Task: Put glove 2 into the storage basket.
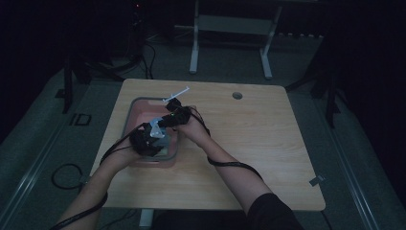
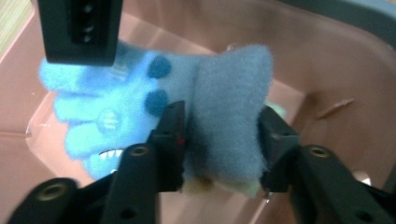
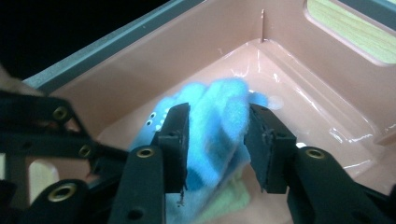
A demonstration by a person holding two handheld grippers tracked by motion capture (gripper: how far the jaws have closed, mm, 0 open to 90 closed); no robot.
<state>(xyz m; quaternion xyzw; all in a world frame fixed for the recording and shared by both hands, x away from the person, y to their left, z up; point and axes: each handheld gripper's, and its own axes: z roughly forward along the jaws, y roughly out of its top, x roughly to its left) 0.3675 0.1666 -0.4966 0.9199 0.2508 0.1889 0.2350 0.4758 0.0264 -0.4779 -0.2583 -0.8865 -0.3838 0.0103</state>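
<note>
Blue fleece, soft and fuzzy, is what both grippers have hold of: a small blue glove (image 2: 116, 112) with dark dots and a toothy monster face, held just above the floor of a pink plastic tub (image 3: 299, 60) that sits on the left half of the wooden table (image 1: 268, 139). The left gripper (image 2: 219, 140) has its jaws closed on the greyer cuff end, the cloth bunched thick between the pads. The right gripper (image 3: 217, 140) clamps a fold of the brighter blue fabric near the finger end, its jaws partly closed with the fleece filling the gap. In the high view both hands meet over the tub (image 1: 139, 108), the left gripper (image 1: 148, 139) toward the near side and the right gripper (image 1: 170, 117) just beyond it, close together. Something pale green (image 3: 233, 196) lies under the glove, perhaps a second cloth, but I cannot tell what it is.

The risks look to come from the fabric itself. Fleece compresses and slides, so if the two grips pull apart too sharply, one fold could slip free and the glove drop back into the tub. The right gripper may also have pinched the green layer along with the blue, which would drag it up too. With the grippers this close, a careless turn could knock one against the other or the tub wall.
</note>
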